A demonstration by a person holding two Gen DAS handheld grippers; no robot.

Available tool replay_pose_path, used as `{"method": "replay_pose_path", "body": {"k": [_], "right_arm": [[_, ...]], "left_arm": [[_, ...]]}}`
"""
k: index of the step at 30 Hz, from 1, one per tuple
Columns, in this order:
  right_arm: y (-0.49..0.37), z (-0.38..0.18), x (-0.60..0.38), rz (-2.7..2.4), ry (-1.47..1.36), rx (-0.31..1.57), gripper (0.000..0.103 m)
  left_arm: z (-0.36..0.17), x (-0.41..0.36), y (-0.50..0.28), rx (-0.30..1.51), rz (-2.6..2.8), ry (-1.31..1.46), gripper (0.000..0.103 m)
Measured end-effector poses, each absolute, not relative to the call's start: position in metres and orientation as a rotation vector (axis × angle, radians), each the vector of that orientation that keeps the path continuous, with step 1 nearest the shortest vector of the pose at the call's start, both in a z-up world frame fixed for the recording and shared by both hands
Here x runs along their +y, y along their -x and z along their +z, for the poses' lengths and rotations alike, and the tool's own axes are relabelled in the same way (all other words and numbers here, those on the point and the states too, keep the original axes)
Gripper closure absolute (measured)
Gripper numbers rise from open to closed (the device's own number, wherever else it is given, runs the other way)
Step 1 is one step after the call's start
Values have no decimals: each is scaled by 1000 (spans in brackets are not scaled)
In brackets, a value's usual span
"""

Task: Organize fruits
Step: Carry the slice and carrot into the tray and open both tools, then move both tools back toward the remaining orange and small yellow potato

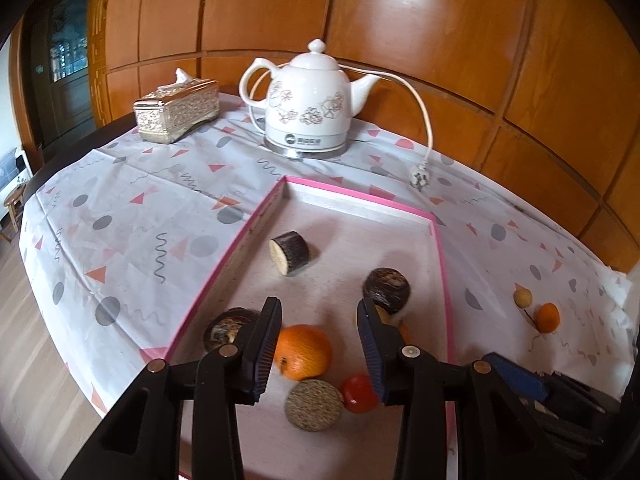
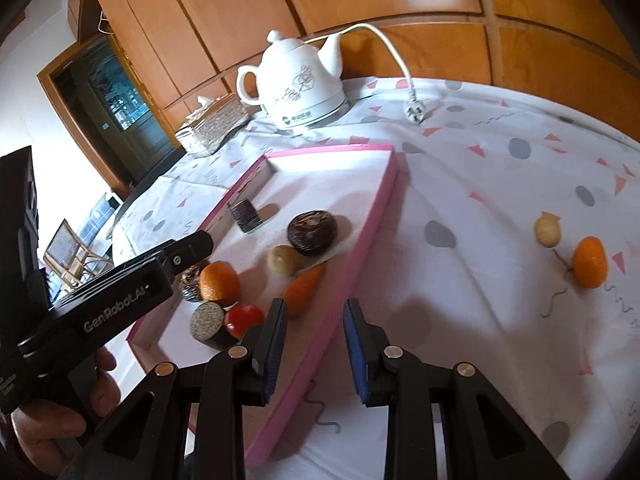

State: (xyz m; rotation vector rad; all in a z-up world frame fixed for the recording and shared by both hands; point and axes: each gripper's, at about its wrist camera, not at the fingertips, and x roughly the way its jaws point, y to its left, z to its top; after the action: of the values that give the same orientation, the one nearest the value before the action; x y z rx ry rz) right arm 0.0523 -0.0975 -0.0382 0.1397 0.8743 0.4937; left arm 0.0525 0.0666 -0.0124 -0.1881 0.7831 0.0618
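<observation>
A pink-rimmed tray [image 1: 436, 240] [image 2: 360, 240] holds an orange [image 1: 305, 351] [image 2: 219, 283], a red tomato [image 1: 358, 394] [image 2: 244, 320], a carrot [image 2: 304, 288], a kiwi [image 2: 285, 260], and several dark round pieces [image 1: 387, 289]. On the cloth to the right lie a tangerine [image 1: 548, 317] [image 2: 589, 262] and a small tan fruit [image 1: 523, 297] [image 2: 547, 231]. My left gripper [image 1: 318, 350] is open and empty above the tray, over the orange. My right gripper [image 2: 315, 344] is open and empty over the tray's right rim.
A white kettle [image 1: 308, 104] [image 2: 298, 84] with its cord and plug [image 1: 419, 178] stands behind the tray. A silver tissue box [image 1: 176, 110] sits at the back left. Wood panelling backs the table. The table edge drops off at left.
</observation>
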Motion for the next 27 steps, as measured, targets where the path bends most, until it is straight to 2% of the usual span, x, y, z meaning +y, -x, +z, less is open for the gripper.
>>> {"method": "replay_pose_path", "body": {"k": [27], "right_arm": [[-54, -53, -208, 204, -227, 843, 70]], "left_arm": [[-18, -25, -44, 811, -144, 18, 61]]}}
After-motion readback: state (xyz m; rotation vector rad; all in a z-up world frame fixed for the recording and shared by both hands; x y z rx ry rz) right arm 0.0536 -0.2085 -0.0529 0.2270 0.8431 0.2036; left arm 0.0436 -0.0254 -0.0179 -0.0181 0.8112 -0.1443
